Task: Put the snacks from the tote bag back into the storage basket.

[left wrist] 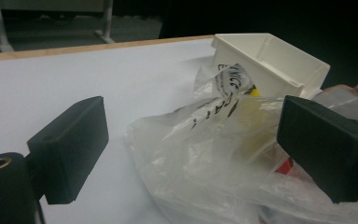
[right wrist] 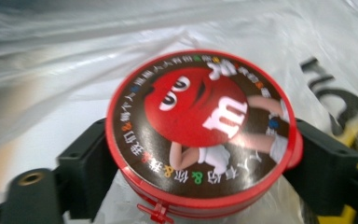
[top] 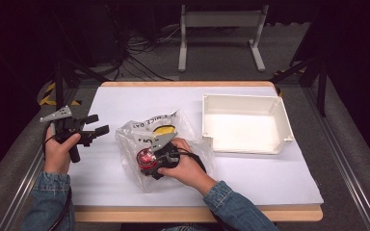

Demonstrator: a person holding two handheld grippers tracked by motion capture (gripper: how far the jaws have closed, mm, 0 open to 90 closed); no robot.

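Right gripper [right wrist: 200, 154] clasped the round red tin [right wrist: 200, 130] between its jaws inside the clear plastic bag [left wrist: 205, 158], left gripper [left wrist: 186, 149] wide and empty beside the bag; slick film caught at the pads might let the tin slip.

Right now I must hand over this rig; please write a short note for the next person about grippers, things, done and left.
Left gripper: open, holds nothing, raised at the table's left, beside the bag.
Right gripper: inside the clear plastic bag, one jaw on each side of the red round tin and touching it.
White bin: to the right of the bag, with nothing in it.
Done: tin reached inside the bag.
Left, probably: lift the tin out and place it in the bin. A yellow thing also lies in the bag.
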